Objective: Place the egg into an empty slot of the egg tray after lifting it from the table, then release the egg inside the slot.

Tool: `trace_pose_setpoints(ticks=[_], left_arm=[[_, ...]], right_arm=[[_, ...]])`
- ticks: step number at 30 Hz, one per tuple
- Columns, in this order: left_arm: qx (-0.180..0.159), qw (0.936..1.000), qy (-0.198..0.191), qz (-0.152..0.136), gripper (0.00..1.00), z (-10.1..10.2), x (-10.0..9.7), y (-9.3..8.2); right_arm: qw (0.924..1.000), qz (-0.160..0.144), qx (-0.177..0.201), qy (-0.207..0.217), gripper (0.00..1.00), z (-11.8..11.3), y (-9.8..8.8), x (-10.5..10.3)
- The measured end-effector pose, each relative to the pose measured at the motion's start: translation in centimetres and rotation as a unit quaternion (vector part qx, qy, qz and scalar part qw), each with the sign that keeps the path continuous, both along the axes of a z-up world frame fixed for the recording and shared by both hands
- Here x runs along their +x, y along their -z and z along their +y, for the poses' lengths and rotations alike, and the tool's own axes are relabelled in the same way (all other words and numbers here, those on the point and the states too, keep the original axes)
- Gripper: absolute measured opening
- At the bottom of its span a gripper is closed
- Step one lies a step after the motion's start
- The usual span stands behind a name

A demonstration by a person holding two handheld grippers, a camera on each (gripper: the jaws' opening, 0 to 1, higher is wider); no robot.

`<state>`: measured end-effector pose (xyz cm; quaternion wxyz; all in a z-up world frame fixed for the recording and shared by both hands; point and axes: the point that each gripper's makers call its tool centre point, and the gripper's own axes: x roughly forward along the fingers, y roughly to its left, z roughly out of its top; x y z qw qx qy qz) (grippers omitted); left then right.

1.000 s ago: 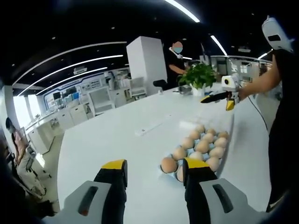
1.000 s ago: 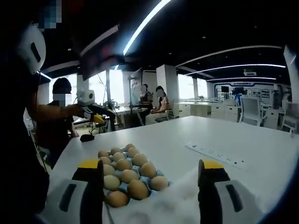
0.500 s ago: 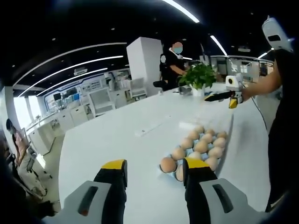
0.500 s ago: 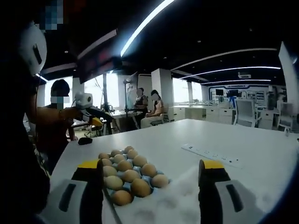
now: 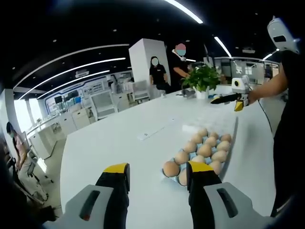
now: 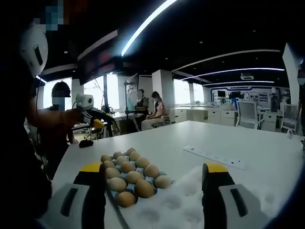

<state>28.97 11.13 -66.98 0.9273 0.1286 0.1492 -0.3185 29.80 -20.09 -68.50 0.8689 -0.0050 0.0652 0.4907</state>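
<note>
A blue egg tray holding several brown eggs lies on the white table, just ahead and right of my left gripper. That gripper is open, with nothing between its yellow-tipped jaws. In the right gripper view the same egg tray and its eggs sit between and just beyond the jaws, toward the left one. My right gripper is open and holds nothing. The tray's clear lid lies folded open beside the eggs.
A white power strip lies on the table past the tray. A person holds another gripper over the table's far side. A potted plant and a small black object stand there too.
Both my grippers stay open and almost still. In the left gripper view a person has stepped out beside the white pillar. The other person's gripper has shifted slightly.
</note>
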Motion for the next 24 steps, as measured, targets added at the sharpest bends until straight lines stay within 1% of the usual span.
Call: trace_pose_setpoints(ticks=[2,4,5,6,9,11,19,24], left_arm=[[-0.001,1.0000,0.000,-0.001,0.48,0.0,0.0,-0.1],[0.000,1.0000,0.001,-0.002,0.48,-0.1,-0.1,-0.1],[0.001,1.0000,0.002,-0.001,0.48,-0.1,-0.1,-0.1],[0.000,1.0000,0.001,-0.001,0.48,-0.1,-0.1,-0.1],[-0.001,1.0000,0.001,-0.002,0.48,-0.1,-0.2,-0.1],[-0.002,1.0000,0.002,-0.001,0.48,-0.1,-0.2,-0.1],[-0.002,1.0000,0.003,-0.001,0.48,-0.3,-0.2,0.0],[-0.005,1.0000,0.004,-0.006,0.48,-0.4,-0.2,-0.3]], right_arm=[[0.9998,-0.001,-0.018,-0.004,0.86,0.0,0.6,-0.3],[0.9996,0.015,-0.021,-0.008,0.86,0.0,1.1,-0.6],[0.9996,0.017,-0.020,-0.008,0.85,-0.1,1.2,-0.5],[0.9995,0.013,-0.027,-0.005,0.85,-0.3,1.4,-0.4],[0.9995,0.015,-0.026,-0.002,0.85,-0.4,1.4,-0.3],[0.9991,0.014,-0.039,-0.004,0.85,-0.5,1.8,-0.4],[0.9993,0.015,-0.033,0.001,0.85,-0.9,1.5,-0.5],[0.9994,0.014,-0.031,0.002,0.84,-1.0,1.4,-0.6]])
